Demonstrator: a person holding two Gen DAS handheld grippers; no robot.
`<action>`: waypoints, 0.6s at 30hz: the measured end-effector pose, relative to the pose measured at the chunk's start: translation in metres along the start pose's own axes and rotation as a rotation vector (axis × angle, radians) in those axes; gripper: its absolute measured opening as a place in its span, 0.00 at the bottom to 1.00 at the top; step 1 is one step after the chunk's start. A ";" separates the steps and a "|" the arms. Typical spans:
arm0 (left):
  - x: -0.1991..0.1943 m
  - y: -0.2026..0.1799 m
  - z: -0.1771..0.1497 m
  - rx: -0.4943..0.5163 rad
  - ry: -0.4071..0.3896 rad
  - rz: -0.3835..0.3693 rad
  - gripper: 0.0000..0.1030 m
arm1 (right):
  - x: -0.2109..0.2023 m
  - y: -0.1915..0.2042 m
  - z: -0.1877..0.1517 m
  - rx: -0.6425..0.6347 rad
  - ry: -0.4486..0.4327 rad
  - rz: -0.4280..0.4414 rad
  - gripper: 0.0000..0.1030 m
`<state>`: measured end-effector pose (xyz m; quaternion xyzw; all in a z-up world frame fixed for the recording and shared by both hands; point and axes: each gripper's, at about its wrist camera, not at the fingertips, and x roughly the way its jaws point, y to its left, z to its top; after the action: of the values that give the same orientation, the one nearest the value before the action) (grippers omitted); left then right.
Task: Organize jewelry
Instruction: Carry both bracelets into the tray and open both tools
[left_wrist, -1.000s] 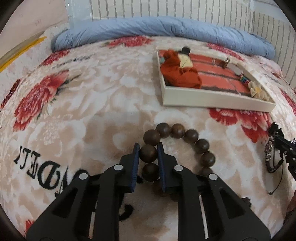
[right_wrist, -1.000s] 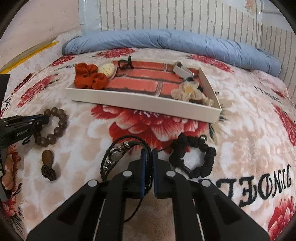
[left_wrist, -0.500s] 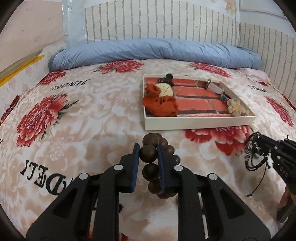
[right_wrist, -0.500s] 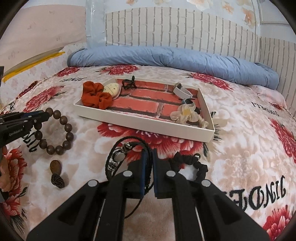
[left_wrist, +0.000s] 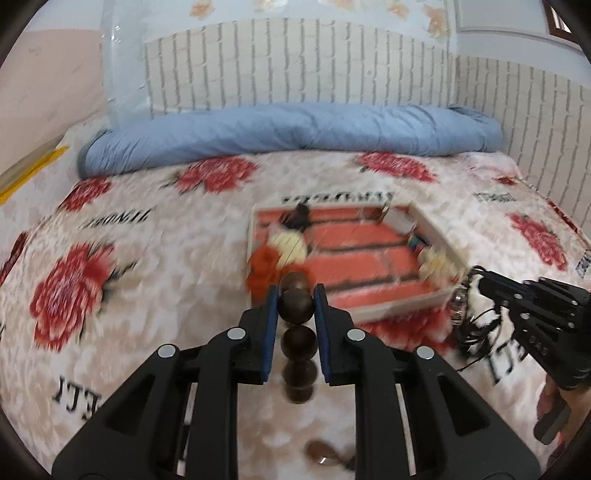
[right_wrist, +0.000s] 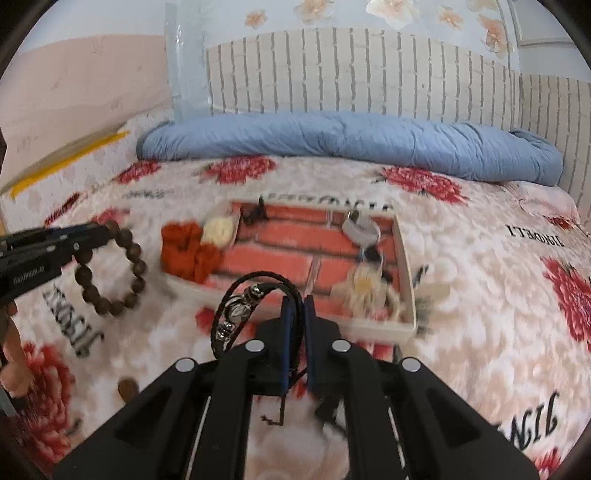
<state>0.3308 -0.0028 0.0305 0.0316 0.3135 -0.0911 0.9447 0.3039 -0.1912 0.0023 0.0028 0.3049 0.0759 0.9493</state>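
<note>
The left gripper (left_wrist: 295, 301) has its fingers clenched on one bead of the wooden bead bracelet (left_wrist: 297, 339), which hangs off the bed's floral blanket (left_wrist: 147, 277), near the white tray (left_wrist: 439, 240). The right gripper (right_wrist: 297, 314) fingers are clamped on the black cord bracelet (right_wrist: 243, 302), lifted at the tray's near edge. An orange scrunchie (right_wrist: 188, 254) lies in the tray's left end.

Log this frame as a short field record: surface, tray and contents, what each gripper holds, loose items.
surface: floral blanket
tray: white tray with brick-print floor
tray contents: orange scrunchie, cream flower piece, other small items, blurred
left gripper: shut on wooden bead bracelet, lifted off the blanket
right gripper: shut on black cord bracelet, also lifted
loose: brown pendant on the blanket
</note>
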 end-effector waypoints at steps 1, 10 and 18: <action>0.001 -0.003 0.007 -0.001 -0.005 -0.010 0.18 | 0.002 -0.004 0.007 0.012 -0.007 0.005 0.06; 0.060 -0.030 0.063 0.022 -0.008 -0.076 0.18 | 0.059 -0.043 0.066 0.054 -0.008 -0.056 0.06; 0.153 -0.028 0.078 0.020 0.096 -0.075 0.18 | 0.138 -0.066 0.081 0.065 0.089 -0.105 0.06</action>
<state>0.4915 -0.0625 0.0013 0.0337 0.3583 -0.1282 0.9242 0.4710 -0.2326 -0.0150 0.0143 0.3490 0.0159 0.9369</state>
